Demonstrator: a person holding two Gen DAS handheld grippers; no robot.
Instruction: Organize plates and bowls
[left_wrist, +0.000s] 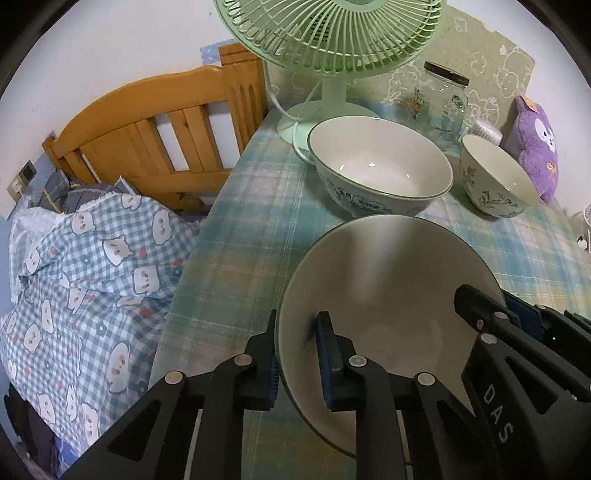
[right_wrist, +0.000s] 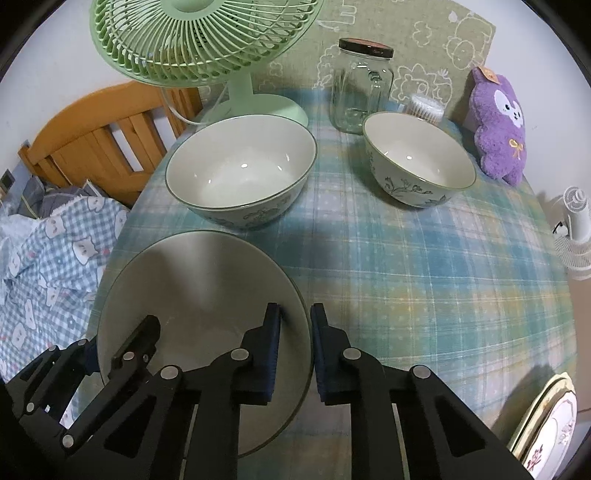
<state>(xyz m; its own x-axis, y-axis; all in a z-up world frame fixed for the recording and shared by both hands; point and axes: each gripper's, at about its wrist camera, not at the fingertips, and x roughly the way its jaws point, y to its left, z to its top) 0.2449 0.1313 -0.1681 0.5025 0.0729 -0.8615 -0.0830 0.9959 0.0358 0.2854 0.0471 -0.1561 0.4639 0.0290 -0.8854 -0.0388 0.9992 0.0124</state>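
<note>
Both hand-held grippers clamp the nearest bowl by opposite rims: the left hand-held gripper pinches its left wall, the right hand-held gripper its right wall (one finger inside, one outside each). This two-sided hold likely steadies it for nesting into the large bowl directly ahead on the bench; the small bowl sits ahead and right.

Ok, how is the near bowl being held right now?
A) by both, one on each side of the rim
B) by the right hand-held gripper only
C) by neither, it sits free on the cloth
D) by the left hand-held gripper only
A: the left hand-held gripper straddles the near bowl at its left rim, and the right hand-held gripper straddles its right rim.
</note>
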